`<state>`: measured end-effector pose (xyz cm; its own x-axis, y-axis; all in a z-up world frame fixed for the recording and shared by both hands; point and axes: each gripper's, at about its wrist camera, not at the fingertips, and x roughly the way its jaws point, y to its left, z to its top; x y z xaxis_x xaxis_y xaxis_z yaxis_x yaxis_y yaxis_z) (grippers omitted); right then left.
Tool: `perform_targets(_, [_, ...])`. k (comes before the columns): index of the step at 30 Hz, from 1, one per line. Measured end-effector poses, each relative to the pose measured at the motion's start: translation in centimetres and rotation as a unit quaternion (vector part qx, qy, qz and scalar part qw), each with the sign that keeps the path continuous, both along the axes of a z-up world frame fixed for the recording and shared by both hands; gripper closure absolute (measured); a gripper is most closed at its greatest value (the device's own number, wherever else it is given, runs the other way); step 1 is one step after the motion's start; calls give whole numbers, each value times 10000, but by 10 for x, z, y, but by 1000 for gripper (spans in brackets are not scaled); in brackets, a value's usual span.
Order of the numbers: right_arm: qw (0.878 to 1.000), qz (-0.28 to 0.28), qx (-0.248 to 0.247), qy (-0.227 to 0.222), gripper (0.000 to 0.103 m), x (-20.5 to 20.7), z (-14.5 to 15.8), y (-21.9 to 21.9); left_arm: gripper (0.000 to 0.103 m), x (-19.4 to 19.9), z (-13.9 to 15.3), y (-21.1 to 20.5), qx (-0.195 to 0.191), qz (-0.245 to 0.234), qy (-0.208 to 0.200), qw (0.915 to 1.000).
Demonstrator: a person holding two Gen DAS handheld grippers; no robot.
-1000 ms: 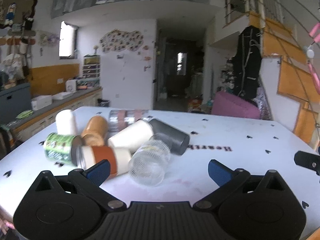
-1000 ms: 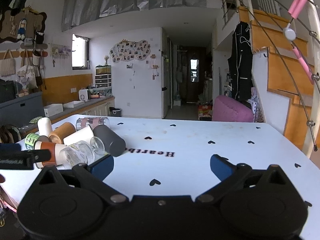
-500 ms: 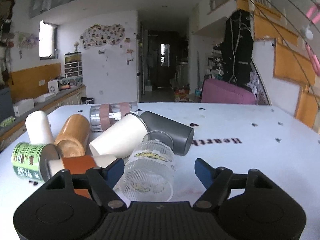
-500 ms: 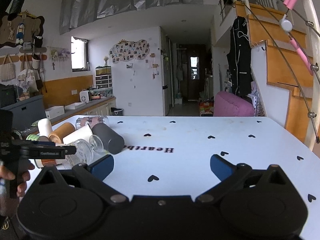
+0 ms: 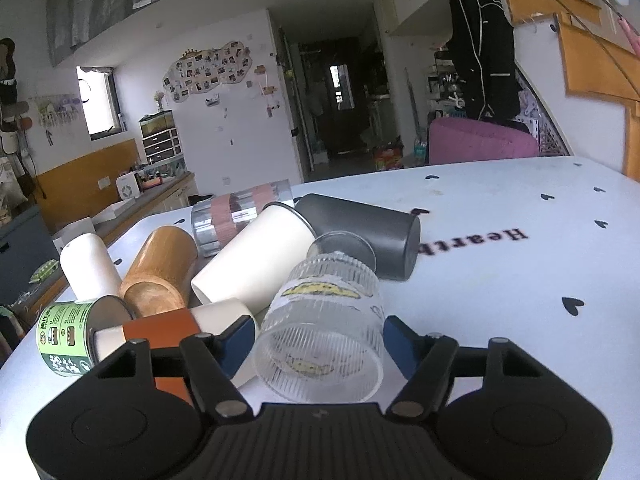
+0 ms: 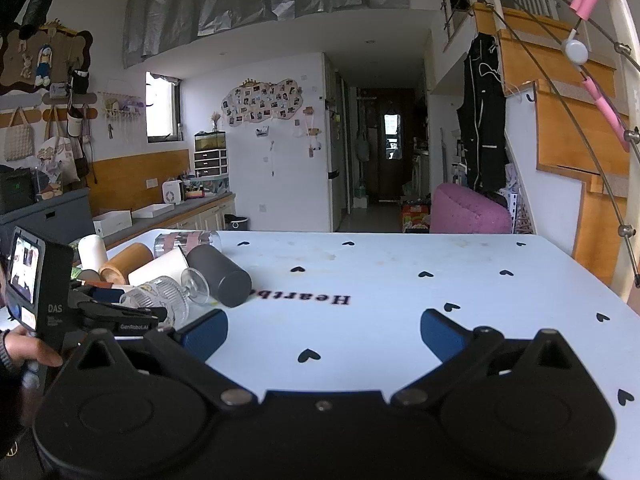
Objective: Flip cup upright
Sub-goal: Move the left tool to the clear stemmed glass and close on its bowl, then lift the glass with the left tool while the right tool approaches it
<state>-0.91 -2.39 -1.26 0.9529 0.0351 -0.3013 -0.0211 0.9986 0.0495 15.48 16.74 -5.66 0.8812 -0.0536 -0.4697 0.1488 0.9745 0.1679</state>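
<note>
A clear ribbed stemmed glass cup [image 5: 320, 332] lies on its side on the white table [image 5: 500, 280], mouth toward the left wrist camera. My left gripper [image 5: 318, 344] has its blue pads on either side of the cup's bowl, close to it or touching. The cup also shows in the right wrist view [image 6: 160, 300], with the left gripper [image 6: 120, 316] around it. My right gripper [image 6: 322, 334] is open and empty over bare table, to the right of the pile.
Several other cups lie on their sides around the glass: a dark grey one [image 5: 360, 228], a white one [image 5: 256, 260], a wooden one [image 5: 160, 268], an orange-banded one [image 5: 160, 332], a green can [image 5: 68, 336], a clear pink-banded one [image 5: 240, 212].
My left gripper has moved forward and its jaws have narrowed around the glass cup's bowl. The right gripper has stayed nearly still.
</note>
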Motion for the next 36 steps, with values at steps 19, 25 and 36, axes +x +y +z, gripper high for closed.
perform_targets(19, [10000, 6, -9, -3, 0, 0, 0, 2, 36, -57, -2, -20, 355, -781, -137, 9962])
perform_targets(25, [10000, 3, -2, -3, 0, 0, 0, 2, 38, -88, 2, -34, 221, -1355, -96, 9905])
perform_targets(36, [9996, 33, 194, 217, 0, 23, 0, -12, 59, -121, 7, -69, 40, -2456, -83, 9693])
